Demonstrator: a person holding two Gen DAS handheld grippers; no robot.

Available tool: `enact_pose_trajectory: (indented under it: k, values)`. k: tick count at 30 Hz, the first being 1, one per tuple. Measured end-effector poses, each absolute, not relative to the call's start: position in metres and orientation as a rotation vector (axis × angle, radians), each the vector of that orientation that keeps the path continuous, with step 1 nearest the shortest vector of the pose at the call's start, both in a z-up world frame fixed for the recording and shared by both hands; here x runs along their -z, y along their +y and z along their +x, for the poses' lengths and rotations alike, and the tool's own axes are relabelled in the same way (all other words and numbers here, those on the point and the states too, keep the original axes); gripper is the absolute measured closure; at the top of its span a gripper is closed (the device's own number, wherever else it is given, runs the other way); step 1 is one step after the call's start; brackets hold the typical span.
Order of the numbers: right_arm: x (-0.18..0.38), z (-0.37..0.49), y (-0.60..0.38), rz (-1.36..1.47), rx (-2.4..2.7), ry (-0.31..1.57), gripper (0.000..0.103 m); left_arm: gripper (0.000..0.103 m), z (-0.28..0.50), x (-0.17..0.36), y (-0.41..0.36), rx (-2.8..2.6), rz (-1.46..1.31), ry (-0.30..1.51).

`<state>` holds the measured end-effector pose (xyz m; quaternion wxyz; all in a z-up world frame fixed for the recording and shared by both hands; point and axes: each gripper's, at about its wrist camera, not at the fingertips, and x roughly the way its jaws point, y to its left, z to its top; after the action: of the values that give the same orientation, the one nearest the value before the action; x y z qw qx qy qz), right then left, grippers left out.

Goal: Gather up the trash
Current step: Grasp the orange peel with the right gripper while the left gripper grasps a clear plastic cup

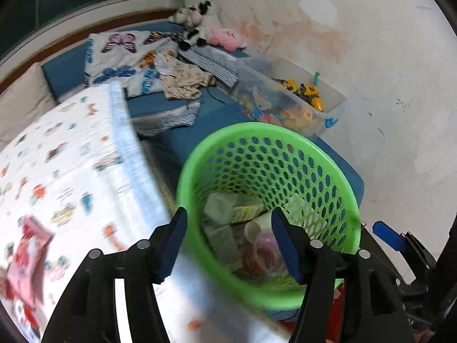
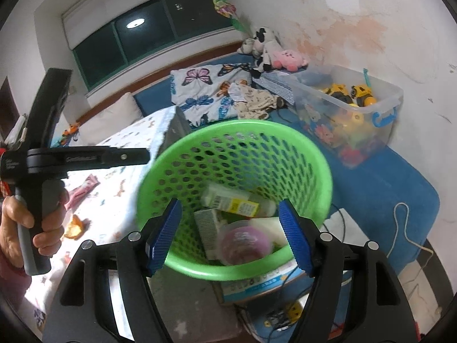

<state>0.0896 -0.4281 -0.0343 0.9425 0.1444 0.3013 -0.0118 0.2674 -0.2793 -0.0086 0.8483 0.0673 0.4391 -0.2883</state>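
A green perforated basket stands beside the table and holds trash: small cartons, a paper cup and a round pink-lidded tub. My left gripper is open and empty, right above the basket's near rim. My right gripper is open and empty too, over the basket's mouth. The left tool and the hand holding it show at the left of the right wrist view. A pink wrapper and an orange scrap lie on the patterned tablecloth.
A bed with blue sheet, butterfly pillow, clothes and plush toys lies behind. A clear bin of toys sits by the stained wall. A box and cables lie under and beside the basket.
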Motion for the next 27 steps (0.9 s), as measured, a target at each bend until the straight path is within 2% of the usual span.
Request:
enact_pose_trajectory:
  k: [10,13,27]
  values:
    - [0.018,0.083,-0.37,0.255,-0.078,0.604,0.027,0.033,0.227,-0.011,-0.17,0.508,0.037,0.889]
    - [0.018,0.084,-0.35,0.241,-0.11,0.608,0.024,0.032,0.217,-0.01,-0.134,0.461,0.008,0.882]
    - [0.038,0.113,-0.245,0.151,-0.308,0.707,0.024,0.031,0.178,0.015,-0.004,0.294,-0.178,0.893]
